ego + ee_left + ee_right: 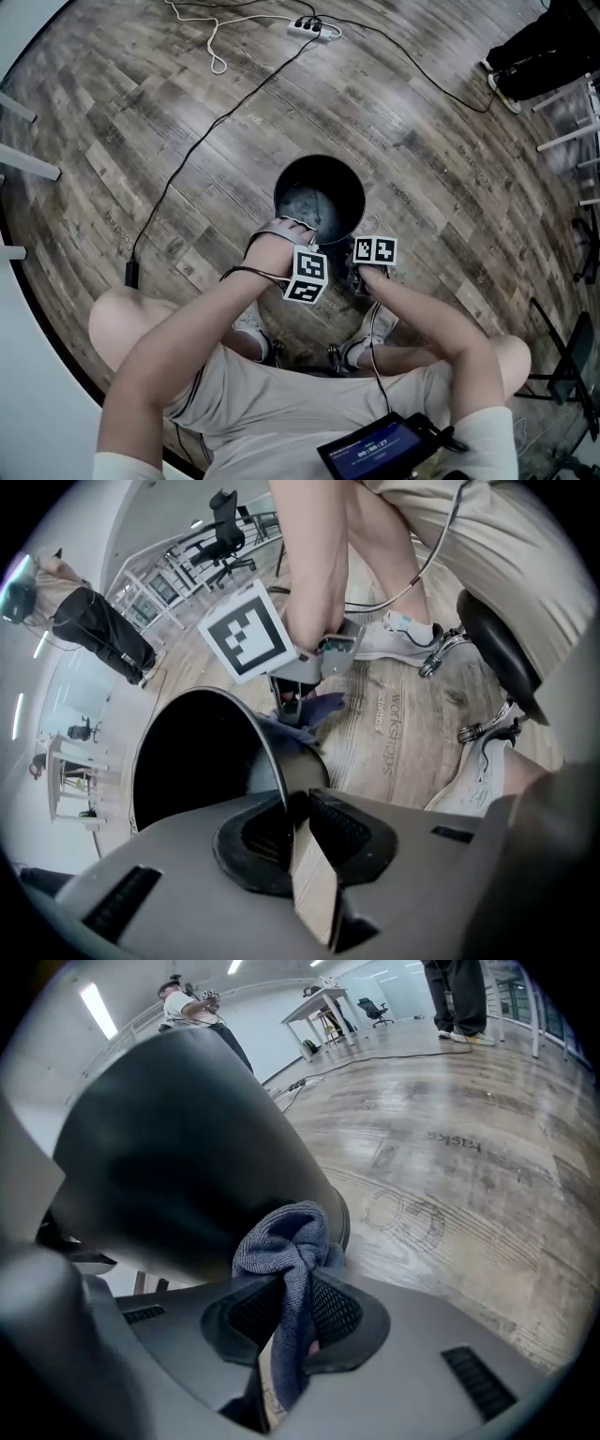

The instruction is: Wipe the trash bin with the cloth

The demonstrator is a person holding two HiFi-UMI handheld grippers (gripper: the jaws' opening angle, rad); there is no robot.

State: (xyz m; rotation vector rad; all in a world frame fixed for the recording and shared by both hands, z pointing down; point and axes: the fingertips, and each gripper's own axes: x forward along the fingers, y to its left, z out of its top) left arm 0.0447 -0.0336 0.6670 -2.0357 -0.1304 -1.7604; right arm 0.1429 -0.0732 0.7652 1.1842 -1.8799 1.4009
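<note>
Left tongs (296, 810) are gripping the thin rim of the black trash bin (192, 761), with the jaws closed on the metal lip and the edge running between the ribbed pads. Right tongs (300, 1309) are holding a blue-grey microfibre cloth (286, 1241). Their jaws are clamped on its middle, so a bunched knot is sticking out past the tips and a tail is hanging back between the pads. That knot is sitting right against the bin's dark outer wall, on the side nearest the person, and the left gripper view is showing the same cloth just outside the rim under the right tongs' marker cube (246, 632).

From the head view, the round bin is standing upright on the wood-plank floor (141, 141), just in front of the person's white sneakers (251, 328). The left tongs are reaching over its near-left rim and the right tongs are working at its near-right side. The two sets of tongs are close together but not touching. The inside of the bin is looking grey and smudged.

Farther off, a black cable (216, 131) is trailing across the planks to a white power strip (307, 28), and a white cord (211, 47) is looping beside it. A small lit screen (380, 448) is resting on the person's lap.
</note>
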